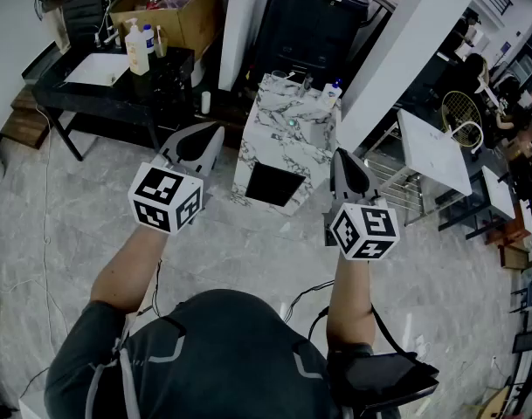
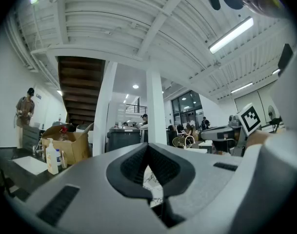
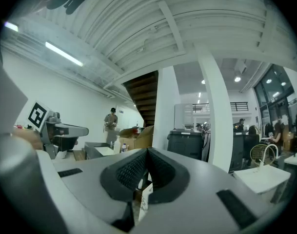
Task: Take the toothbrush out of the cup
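A marble-patterned stand [image 1: 287,142] is ahead of me on the floor. On its top sit a clear cup-like thing [image 1: 279,78] and a small blue-capped bottle [image 1: 334,91]; I cannot make out a toothbrush at this distance. My left gripper [image 1: 212,133] [image 2: 148,146] is held level to the left of the stand, its jaws shut on nothing. My right gripper [image 1: 340,155] [image 3: 148,151] is held level to the stand's right, also shut and empty. Both are well short of the stand's top. The marble shows through the slit under each pair of jaws.
A black table [image 1: 117,90] with a white basin, a soap bottle [image 1: 139,49] and a cardboard box [image 1: 171,7] stands at the left. Behind the stand are a black bin [image 1: 314,24] and a white pillar [image 1: 414,37]. A white table [image 1: 436,151] and a wire rack are at the right.
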`<control>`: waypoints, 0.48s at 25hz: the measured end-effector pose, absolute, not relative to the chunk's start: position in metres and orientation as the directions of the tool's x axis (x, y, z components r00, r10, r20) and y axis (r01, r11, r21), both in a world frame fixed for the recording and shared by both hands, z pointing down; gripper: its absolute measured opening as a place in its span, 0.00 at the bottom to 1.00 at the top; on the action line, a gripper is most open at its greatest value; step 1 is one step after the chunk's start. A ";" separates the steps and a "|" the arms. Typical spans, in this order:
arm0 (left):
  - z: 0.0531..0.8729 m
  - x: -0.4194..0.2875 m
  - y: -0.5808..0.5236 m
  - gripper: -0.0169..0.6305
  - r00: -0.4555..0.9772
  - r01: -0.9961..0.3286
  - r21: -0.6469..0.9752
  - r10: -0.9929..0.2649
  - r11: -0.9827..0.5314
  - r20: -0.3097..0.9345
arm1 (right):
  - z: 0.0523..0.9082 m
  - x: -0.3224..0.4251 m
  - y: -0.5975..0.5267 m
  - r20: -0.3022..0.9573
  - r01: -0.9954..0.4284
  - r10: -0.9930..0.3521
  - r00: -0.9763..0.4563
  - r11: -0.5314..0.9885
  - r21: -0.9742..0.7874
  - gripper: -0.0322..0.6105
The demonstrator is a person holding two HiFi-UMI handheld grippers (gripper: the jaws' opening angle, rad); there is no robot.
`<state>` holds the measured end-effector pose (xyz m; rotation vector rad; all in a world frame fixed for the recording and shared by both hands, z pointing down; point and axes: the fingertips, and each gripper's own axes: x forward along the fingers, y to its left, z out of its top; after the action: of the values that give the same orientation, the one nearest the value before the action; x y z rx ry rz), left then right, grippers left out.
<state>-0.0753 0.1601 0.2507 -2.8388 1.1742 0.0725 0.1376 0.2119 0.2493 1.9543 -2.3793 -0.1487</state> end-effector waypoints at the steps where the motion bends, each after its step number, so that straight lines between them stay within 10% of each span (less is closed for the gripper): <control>1: 0.252 -0.076 0.162 0.04 0.708 -0.706 -0.041 -0.703 -0.707 -0.066 | 0.250 0.136 0.214 -0.016 -0.976 -0.981 -0.192 0.189 0.108 0.09; 12: 0.264 -0.098 0.177 0.04 0.721 -0.693 -0.019 -0.691 -0.721 -0.044 | 0.247 0.116 0.237 -0.033 -0.985 -0.989 -0.146 0.142 0.094 0.09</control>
<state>-0.0978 0.1769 0.2645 -2.8822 1.1593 0.0528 0.1159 0.2366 0.2467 2.0290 -2.3464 -0.1444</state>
